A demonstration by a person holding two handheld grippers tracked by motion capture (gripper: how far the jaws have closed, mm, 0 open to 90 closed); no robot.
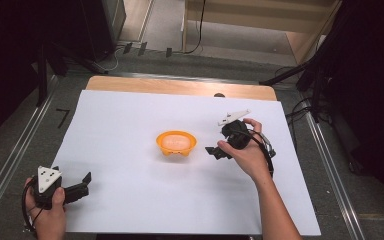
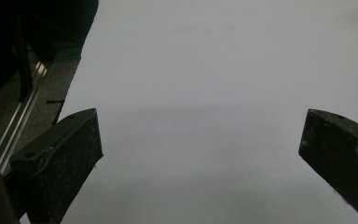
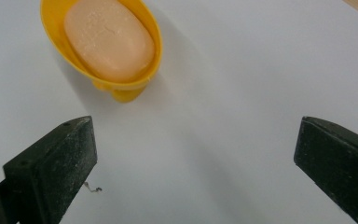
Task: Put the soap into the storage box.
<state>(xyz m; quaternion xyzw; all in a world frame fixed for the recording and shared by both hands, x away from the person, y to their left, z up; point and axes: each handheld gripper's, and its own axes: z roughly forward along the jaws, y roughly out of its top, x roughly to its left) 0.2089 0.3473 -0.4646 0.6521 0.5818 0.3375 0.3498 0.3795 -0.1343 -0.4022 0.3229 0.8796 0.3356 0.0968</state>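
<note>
Two grippers work over one white sheet (image 1: 130,200) that covers most of the wooden table (image 1: 180,86), and the sheet is bare but for a single yellow dish (image 1: 176,143) near its middle. The right gripper (image 1: 214,152) sits just beside that dish on its right, tipped down toward it, jaws spread wide and holding nothing; in the right gripper view the dish (image 3: 56,42) lies ahead and off to the left of the jaws, not yet between them. The left gripper (image 1: 82,184) rests low at the near left corner, well apart from the dish, likewise released and empty. Inside the dish lies a pale peach bar of soap (image 3: 108,38), filling most of the hollow. My reading is that the reach is in hand, not the grasp: the right gripper needs to swing left and forward until the jaws straddle the soap or the dish rim, then close.
</note>
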